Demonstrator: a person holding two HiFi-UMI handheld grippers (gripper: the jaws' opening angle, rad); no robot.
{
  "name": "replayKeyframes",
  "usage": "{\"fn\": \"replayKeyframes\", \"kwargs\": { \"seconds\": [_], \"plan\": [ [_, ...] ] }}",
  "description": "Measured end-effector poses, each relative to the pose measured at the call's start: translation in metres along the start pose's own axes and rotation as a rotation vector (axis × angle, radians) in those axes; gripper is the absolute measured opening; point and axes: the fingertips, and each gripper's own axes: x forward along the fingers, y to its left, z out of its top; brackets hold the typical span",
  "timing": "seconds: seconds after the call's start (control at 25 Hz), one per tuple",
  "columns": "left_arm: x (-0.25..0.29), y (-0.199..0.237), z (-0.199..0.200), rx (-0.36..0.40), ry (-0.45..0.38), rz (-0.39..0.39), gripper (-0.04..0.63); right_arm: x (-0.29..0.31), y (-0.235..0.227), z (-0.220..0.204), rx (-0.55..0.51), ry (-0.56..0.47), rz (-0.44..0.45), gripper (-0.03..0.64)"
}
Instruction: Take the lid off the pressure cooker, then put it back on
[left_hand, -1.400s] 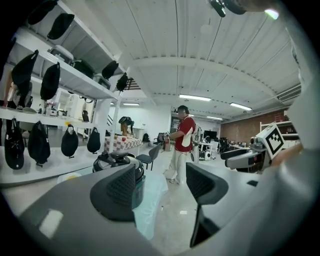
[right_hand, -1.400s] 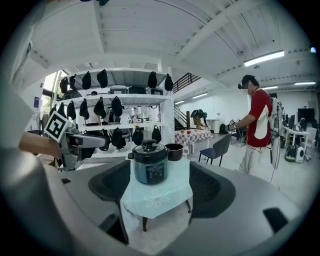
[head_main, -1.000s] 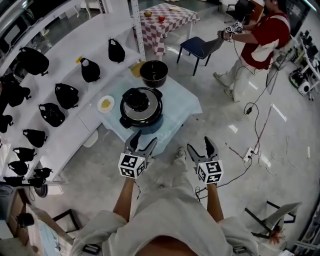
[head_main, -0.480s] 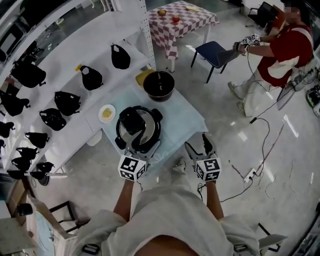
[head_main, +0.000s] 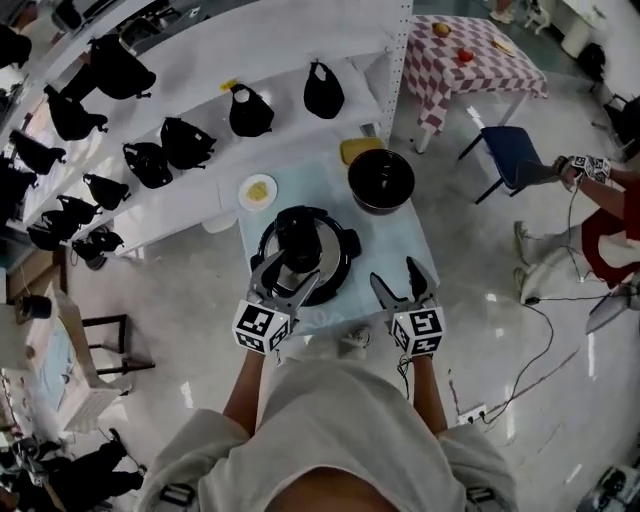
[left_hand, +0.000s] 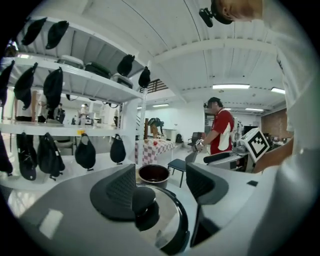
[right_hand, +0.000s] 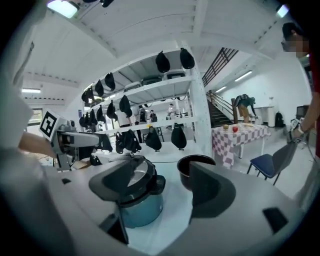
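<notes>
Left gripper (left_hand: 160, 186): jaws stood spread, with the black knob (left_hand: 143, 206) of the lid (head_main: 333, 262) between them and lying close against the left jaw; whether pad and knob touched could not be told. From the head view this gripper hung over the near edge of the pressure cooker (head_main: 268, 248).

Right gripper (head_main: 396, 275): jaws likewise spread and holding nothing, poised just to the right of the cooker, above the near edge of the small table (head_main: 415, 240) with its pale blue cover.

The lid sat closed on the cooker, which stood at the middle of the table. Beyond it, toward the far corner, stood a black inner pot (head_main: 381, 180), apart from the cooker. A small plate (head_main: 258, 190) lay at the far left edge, and a yellow object (head_main: 360, 150) lay behind the pot.

To the left ran white shelves (head_main: 200, 80) carrying a row of black bags (head_main: 250, 112). Farther off stood a checked table (head_main: 470, 65), a blue chair (head_main: 510, 150) and, at the right margin, a person in red (head_main: 612, 235).
</notes>
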Motion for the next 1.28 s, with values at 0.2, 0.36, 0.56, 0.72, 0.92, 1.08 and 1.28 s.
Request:
{"fn": "replayKeyframes", "kwargs": {
  "seconds": [0.2, 0.36, 0.56, 0.72, 0.92, 1.08, 1.28],
  "plan": [
    [-0.021, 0.033, -0.013, -0.033, 0.005, 0.171, 0.298, 0.049, 0.024, 0.002, -0.041, 0.013, 0.178, 0.342],
    [-0.044, 0.056, -0.025, -0.065, 0.006, 0.28, 0.298, 0.082, 0.054, 0.003, -0.076, 0.027, 0.304, 0.341],
    [-0.063, 0.076, -0.034, -0.096, -0.007, 0.327, 0.298, 0.101, 0.086, -0.001, -0.107, 0.047, 0.374, 0.342],
    [-0.069, 0.095, -0.04, -0.109, -0.029, 0.305, 0.298, 0.111, 0.104, 0.0, -0.126, 0.051, 0.368, 0.341],
    [-0.068, 0.12, -0.047, -0.11, -0.03, 0.226, 0.298, 0.117, 0.126, 0.004, -0.143, 0.051, 0.313, 0.341],
    [-0.073, 0.141, -0.048, -0.089, -0.027, 0.169, 0.298, 0.128, 0.144, 0.009, -0.157, 0.053, 0.261, 0.341],
    [-0.086, 0.169, -0.056, -0.094, -0.022, 0.126, 0.298, 0.14, 0.163, 0.01, -0.155, 0.062, 0.21, 0.341]
  ]
}}
